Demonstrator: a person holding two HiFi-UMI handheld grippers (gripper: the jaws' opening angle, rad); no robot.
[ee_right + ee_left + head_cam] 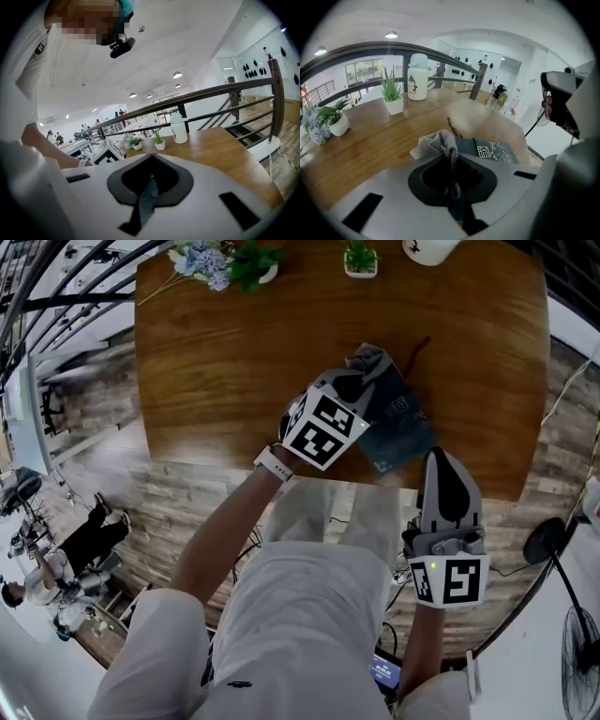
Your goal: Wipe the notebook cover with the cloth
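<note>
A dark blue notebook (401, 430) lies flat near the front edge of the wooden table (225, 362). My left gripper (361, 381) hovers over the notebook's far left corner, shut on a crumpled grey cloth (373, 359). In the left gripper view the cloth (433, 143) bunches out past the jaws of my left gripper (452, 180), lying on the notebook (494, 151). My right gripper (439, 460) reaches the notebook's near right corner from the table's front edge. In the right gripper view the right gripper (150, 185) has its jaws together on a thin blue-grey edge.
At the table's back edge stand a white bottle (427, 249), a small potted plant (361, 259) and a pot of flowers (211, 261). A thin dark strip (417, 351) lies behind the notebook. The table's front edge runs just under the right gripper. A fan (572, 634) stands on the floor.
</note>
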